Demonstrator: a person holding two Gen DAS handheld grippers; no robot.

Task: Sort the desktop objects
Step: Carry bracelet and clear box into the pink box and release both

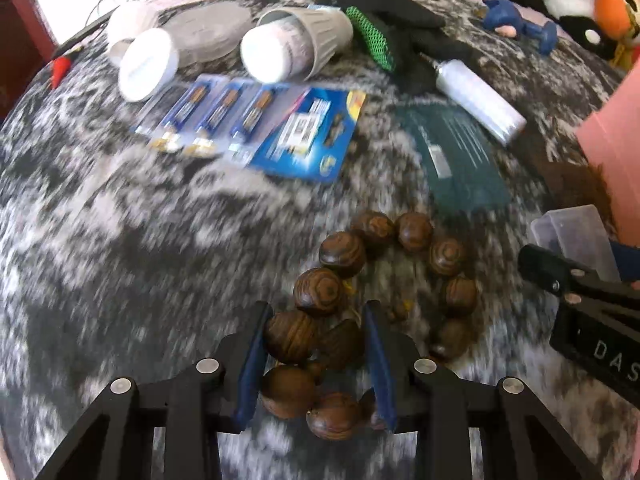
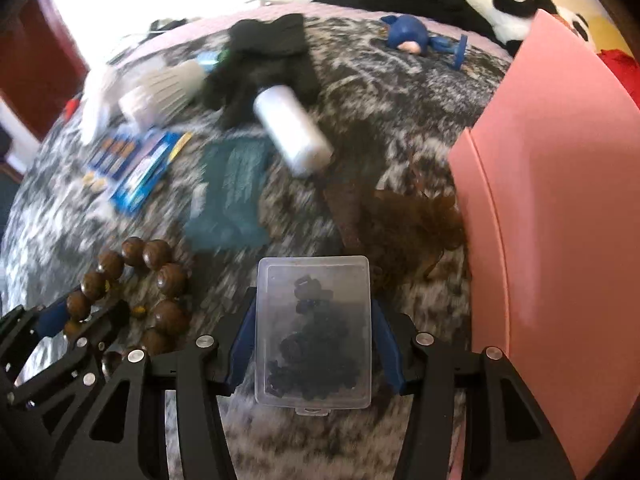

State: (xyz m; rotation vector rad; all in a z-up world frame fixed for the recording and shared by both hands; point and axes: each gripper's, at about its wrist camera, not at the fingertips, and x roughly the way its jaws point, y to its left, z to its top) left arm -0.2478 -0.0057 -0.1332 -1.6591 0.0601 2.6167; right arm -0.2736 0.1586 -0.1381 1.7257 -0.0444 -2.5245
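Both grippers grip: left [image 1: 316, 356] clamps wooden beads [image 1: 316, 292], right [image 2: 312, 344], lettered "DAS", a clear box [image 2: 314, 320]

Legible: white letters "DAS" on the black body of the right gripper [image 1: 560, 280], cut off at the frame edge. Battery pack [image 1: 280, 128]: barcode label visible, print too blurred to read. Teal card [image 1: 452, 156]: print illegible.

The beads [image 1: 344, 256] are dark brown with wood-grain rings. The cover [image 1: 120, 240] under them is mottled grey and white. The battery card [image 1: 308, 136] is blue, the pouch [image 1: 456, 156] teal, the board [image 2: 560, 184] pink, the box [image 2: 314, 332] clear with black bits, the figure [image 2: 420, 40] blue.
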